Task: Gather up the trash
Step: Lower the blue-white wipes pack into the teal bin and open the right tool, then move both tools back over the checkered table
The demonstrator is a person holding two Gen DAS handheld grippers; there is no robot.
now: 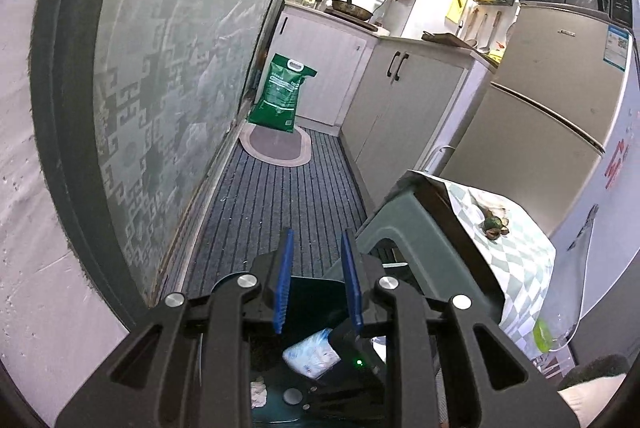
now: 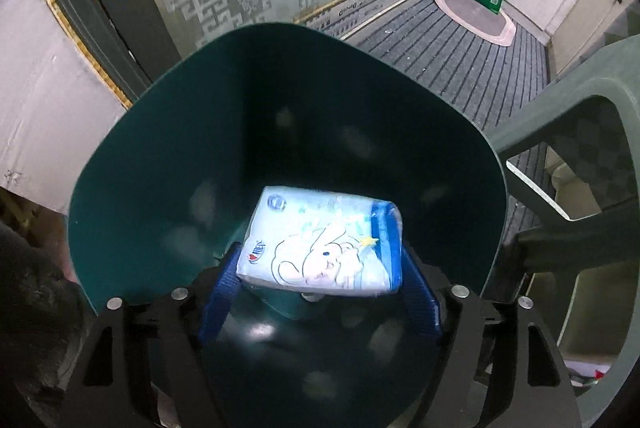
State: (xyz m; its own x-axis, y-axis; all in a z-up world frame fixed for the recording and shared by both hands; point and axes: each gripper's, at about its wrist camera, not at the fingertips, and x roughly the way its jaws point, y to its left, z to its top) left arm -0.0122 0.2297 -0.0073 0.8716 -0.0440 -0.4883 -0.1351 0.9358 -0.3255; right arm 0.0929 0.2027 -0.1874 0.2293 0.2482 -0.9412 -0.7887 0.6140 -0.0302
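Observation:
A pale blue tissue pack (image 2: pixel 316 228) with a cartoon print hangs tilted inside a dark green bin (image 2: pixel 200 147) with a tall curved back wall. My right gripper (image 2: pixel 320 254) points steeply down into the bin. Its blue pads (image 2: pixel 220 288) touch both ends of the pack. In the left wrist view my left gripper (image 1: pixel 318 260) is nearly closed, with the bin's dark green top edge (image 1: pixel 316 292) between its pads. Below it I see the same pack (image 1: pixel 312 352) and a crumpled white scrap (image 1: pixel 258 392).
A grey-green plastic stool (image 1: pixel 404 216) stands right beside the bin. To its right, a low table with a checked cloth (image 1: pixel 520 260) carries a dark scrap (image 1: pixel 494 224). A frosted glass door (image 1: pixel 168 67) runs along the left. Ribbed carpet (image 1: pixel 272 203) leads to a green sack (image 1: pixel 280 91).

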